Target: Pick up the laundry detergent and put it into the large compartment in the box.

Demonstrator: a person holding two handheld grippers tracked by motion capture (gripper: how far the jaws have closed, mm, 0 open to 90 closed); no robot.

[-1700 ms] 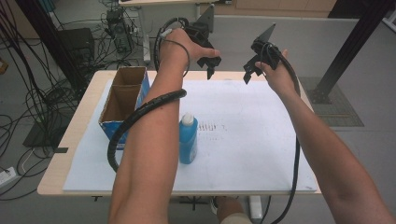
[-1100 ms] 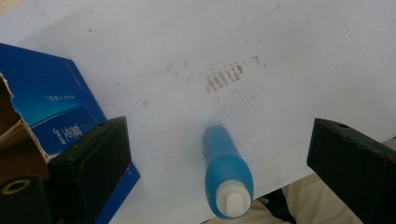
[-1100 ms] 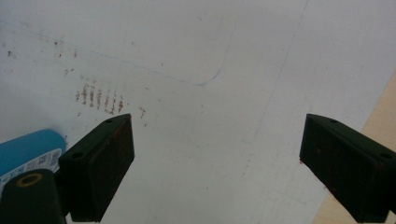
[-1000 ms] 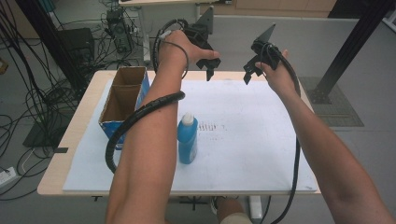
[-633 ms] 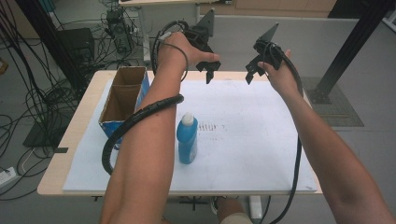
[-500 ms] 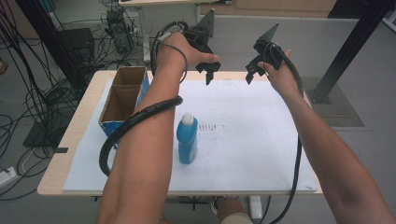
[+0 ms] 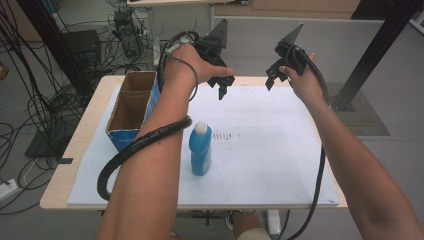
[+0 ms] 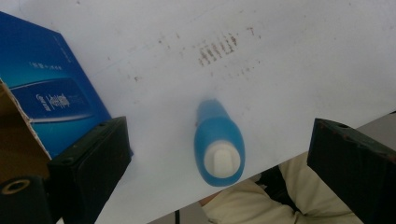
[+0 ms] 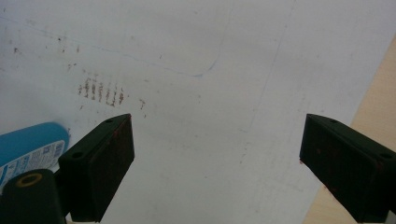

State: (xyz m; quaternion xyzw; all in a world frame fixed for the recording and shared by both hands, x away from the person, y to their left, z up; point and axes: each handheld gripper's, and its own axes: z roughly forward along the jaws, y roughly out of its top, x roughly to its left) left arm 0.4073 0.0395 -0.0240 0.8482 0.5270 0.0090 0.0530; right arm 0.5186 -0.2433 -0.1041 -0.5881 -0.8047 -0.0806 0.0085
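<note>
A blue bottle [image 7: 200, 150] with a white cap stands upright on the white sheet [image 7: 260, 145] near the table's front. In the left gripper view the blue bottle [image 8: 218, 142] shows from above, well below and between the jaws. My left gripper [image 7: 221, 86] hangs open in the air above the far edge of the table. My right gripper [image 7: 272, 77] is open too, held high at the far right. In the right gripper view a part of the blue bottle [image 9: 29, 145] shows at the lower left. Neither gripper holds anything.
An open cardboard box [image 7: 131, 109] with blue sides stands at the table's left, next to the bottle. Brown smudges [image 7: 227, 135] mark the sheet beside the bottle. Cables and equipment [image 7: 122, 30] lie on the floor beyond the table.
Both hands have risen a little at the far edge of the table. The bottle and box have not moved.
</note>
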